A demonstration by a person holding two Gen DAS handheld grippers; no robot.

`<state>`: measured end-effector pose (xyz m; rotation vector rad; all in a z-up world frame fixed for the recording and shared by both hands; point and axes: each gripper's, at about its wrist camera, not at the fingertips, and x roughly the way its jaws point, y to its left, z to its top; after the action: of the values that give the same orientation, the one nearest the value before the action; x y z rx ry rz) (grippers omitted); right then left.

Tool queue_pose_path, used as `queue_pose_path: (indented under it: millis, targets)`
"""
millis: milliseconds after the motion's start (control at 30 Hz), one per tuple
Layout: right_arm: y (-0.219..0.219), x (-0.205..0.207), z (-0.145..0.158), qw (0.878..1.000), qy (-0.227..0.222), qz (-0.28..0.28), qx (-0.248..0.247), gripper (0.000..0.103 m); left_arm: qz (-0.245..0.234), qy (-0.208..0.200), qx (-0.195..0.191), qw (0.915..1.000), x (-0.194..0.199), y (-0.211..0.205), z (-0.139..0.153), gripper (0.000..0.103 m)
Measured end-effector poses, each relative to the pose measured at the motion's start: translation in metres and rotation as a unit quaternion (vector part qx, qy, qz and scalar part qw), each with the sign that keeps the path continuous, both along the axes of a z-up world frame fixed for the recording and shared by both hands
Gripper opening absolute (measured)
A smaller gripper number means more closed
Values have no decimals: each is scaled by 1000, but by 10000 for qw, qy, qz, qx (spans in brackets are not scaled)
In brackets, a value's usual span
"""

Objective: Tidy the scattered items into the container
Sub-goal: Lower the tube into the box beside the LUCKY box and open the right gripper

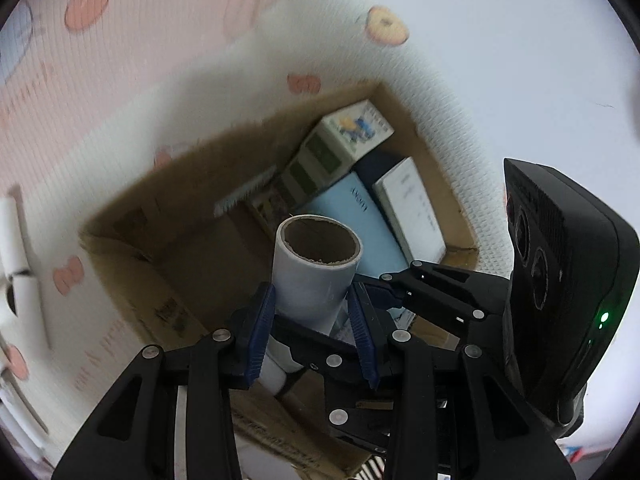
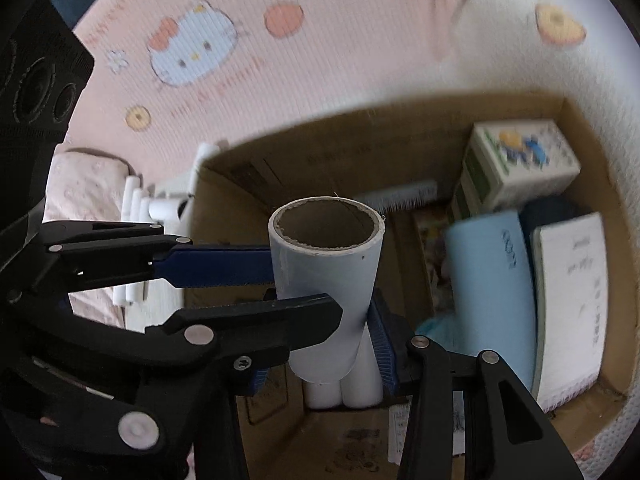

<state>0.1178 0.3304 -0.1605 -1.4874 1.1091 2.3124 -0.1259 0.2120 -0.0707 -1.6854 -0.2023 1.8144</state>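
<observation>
Both grippers grip one lint roller point(image 1: 314, 276), a white roll with a brown cardboard core, held upright over the open cardboard box point(image 1: 120, 236). My left gripper point(image 1: 312, 316) is shut on the roll, a blue pad on each side. In the right wrist view my right gripper point(image 2: 320, 344) is shut on the same lint roller point(image 2: 326, 276) lower down, near its white handle point(image 2: 344, 392); the left gripper's fingers point(image 2: 216, 266) cross in from the left. The box point(image 2: 400, 140) holds a green-and-white carton point(image 2: 520, 164), a light blue pack point(image 2: 492, 292) and a white booklet point(image 2: 572, 300).
The box sits on a pink-and-white cartoon-print mat point(image 2: 200, 60). White plastic tubes point(image 2: 136, 208) lie left of the box. A comb-like strip point(image 1: 244, 194) leans inside the box's far wall. The carton point(image 1: 344, 140) and blue pack point(image 1: 352, 220) fill the box's right half.
</observation>
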Motion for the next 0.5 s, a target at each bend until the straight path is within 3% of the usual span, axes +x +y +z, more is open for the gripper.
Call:
queue_pose_path:
  millis: [200, 500]
  targets:
    - [19, 8, -34, 9972, -412, 24, -622, 41, 335, -628, 120, 9974, 4, 15, -24, 41]
    - [27, 13, -59, 9908, -975, 279, -895, 41, 740, -1239, 292, 9891, 7, 17, -51, 41]
